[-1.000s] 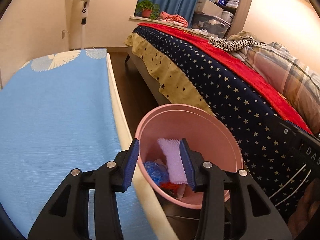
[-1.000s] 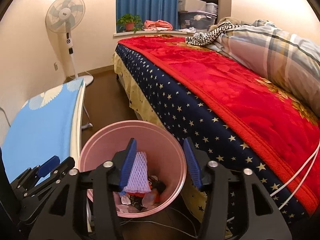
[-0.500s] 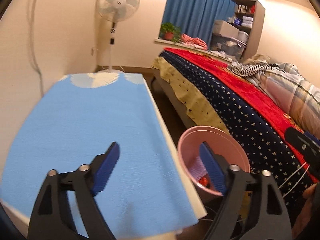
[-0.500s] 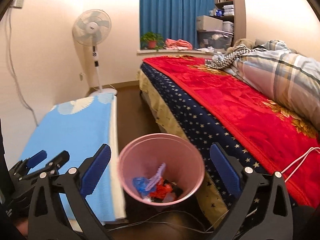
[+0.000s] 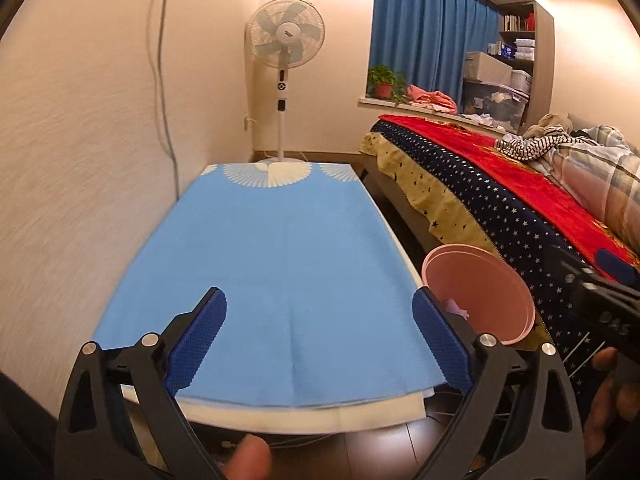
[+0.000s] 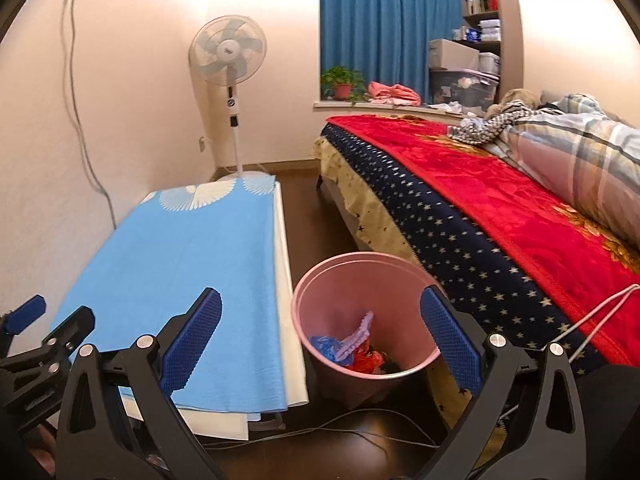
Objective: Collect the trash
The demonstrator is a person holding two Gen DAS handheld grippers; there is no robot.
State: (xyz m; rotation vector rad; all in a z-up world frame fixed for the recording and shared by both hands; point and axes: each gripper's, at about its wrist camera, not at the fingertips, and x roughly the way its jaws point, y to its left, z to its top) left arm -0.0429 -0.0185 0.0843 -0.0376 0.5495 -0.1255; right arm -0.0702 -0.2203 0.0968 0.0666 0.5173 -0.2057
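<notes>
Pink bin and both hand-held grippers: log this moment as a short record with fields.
bin: pink bin, upright on the floor between the blue-covered table and the bed
bin contents: purple foam net, blue wrapper, red scraps
left hand-held gripper: jaws have just been opening, nothing between them
right hand-held gripper: jaws wide apart, empty
table top: no loose trash visible
</notes>
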